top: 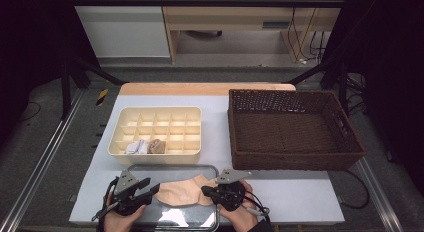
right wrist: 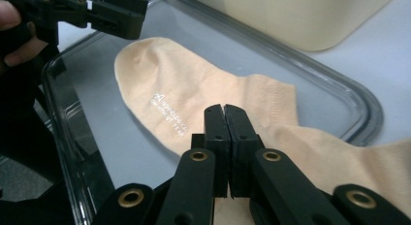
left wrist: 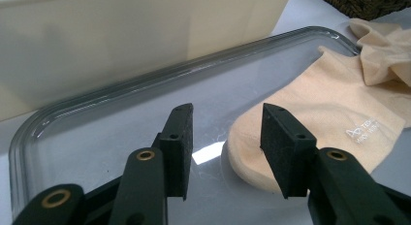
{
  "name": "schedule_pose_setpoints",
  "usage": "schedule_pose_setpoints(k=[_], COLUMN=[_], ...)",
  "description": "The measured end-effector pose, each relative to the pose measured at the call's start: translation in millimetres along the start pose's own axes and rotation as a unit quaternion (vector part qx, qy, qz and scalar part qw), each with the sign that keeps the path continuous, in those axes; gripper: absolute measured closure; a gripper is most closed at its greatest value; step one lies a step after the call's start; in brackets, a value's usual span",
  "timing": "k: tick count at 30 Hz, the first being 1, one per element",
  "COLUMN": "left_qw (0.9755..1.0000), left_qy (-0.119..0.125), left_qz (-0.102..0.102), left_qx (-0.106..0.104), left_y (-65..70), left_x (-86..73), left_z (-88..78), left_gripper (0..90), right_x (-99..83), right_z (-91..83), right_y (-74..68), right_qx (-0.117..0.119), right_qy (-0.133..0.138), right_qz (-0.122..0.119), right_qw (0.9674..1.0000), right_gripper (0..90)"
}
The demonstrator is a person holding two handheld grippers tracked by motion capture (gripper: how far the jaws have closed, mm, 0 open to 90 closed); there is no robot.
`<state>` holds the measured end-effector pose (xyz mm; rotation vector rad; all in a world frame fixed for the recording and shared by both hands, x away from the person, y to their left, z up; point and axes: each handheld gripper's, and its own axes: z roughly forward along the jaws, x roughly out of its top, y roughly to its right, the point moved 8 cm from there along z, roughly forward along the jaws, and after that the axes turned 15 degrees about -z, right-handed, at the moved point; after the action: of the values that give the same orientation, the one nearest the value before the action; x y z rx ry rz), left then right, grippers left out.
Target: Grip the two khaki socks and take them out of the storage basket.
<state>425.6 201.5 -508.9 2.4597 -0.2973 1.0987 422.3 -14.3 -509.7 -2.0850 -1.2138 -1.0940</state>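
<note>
A beige sock (top: 182, 192) lies flat on a clear tray (top: 150, 168) at the table's front edge. In the left gripper view the sock's (left wrist: 315, 118) toe end rests just ahead of my left gripper (left wrist: 225, 133), whose jaws stand open with only the tray (left wrist: 145, 84) between them. My left gripper (top: 152, 189) sits at the sock's left end. My right gripper (top: 204, 191) is at its right end. In the right gripper view its jaws (right wrist: 224, 111) are pressed together over the sock's (right wrist: 194, 89) middle, nothing visibly between them. The left gripper (right wrist: 106, 11) appears at top left there.
A cream divided organizer (top: 155, 112) stands just behind the tray, with a white roll (top: 136, 147) and a tan roll (top: 157, 146) in its front compartments. A brown wicker basket (top: 295, 159) stands at the right. The person's hands hold both grippers at the front edge.
</note>
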Motion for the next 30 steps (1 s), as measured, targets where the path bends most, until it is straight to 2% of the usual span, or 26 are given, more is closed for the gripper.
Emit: schedule_pose_setpoints(k=[4, 6, 9, 13, 15, 18, 21, 24, 27, 30], left_qw=[1.0, 1.0, 1.0, 1.0, 1.0, 1.0, 1.0, 1.0, 0.9999, 0.9999], left_qy=[-0.001, -0.001, -0.003, -0.004, -0.005, -0.007, -0.009, -0.01, -0.011, -0.012], left_qz=[0.0, -0.001, -0.001, 0.0, -0.002, -0.002, 0.0, 0.001, 0.002, 0.002], left_qx=[-0.002, -0.002, -0.002, -0.001, -0.001, -0.001, 0.0, 0.001, 0.0, -0.001], left_y=[0.2, 0.1, 0.0, -0.4, -0.8, -1.3, -1.2, -1.3, -0.9, -0.2], left_x=[-0.4, -0.5, -1.1, -1.4, -1.6, -2.0, -2.5, -2.9, -3.0, -3.4], left_z=[0.3, 0.3, 0.6, 0.9, 1.0, 1.4, 2.2, 2.5, 2.6, 3.4], left_gripper=[55.0, 55.0, 55.1, 55.3, 55.2, 55.4, 55.5, 55.6, 55.6, 55.8], right_x=[0.5, 3.0, 4.9, -1.1, -11.3, -38.7, -60.7, -77.8, -77.9, -59.8], right_z=[-4.0, -9.9, -27.6, -54.3, -68.6, -87.8, -94.8, -93.5, -94.6, -99.5], right_y=[4.9, 10.0, 25.8, 47.5, 57.7, 73.9, 88.2, 101.5, 105.2, 99.4], right_qx=[-0.004, -0.014, -0.047, -0.091, -0.116, -0.145, -0.165, -0.177, -0.188, -0.202], right_qy=[0.003, 0.011, 0.021, 0.029, 0.026, 0.008, -0.012, -0.038, -0.039, -0.019], right_qz=[0.005, 0.004, 0.011, 0.025, 0.031, 0.058, 0.08, 0.096, 0.092, 0.06], right_qw=[1.0, 0.9998, 0.9986, 0.9951, 0.9924, 0.9876, 0.983, 0.9787, 0.9771, 0.9775], right_gripper=[89.6, 89.6, 89.6, 89.6, 89.6, 89.6, 89.6, 88.8, 84.2, 81.0])
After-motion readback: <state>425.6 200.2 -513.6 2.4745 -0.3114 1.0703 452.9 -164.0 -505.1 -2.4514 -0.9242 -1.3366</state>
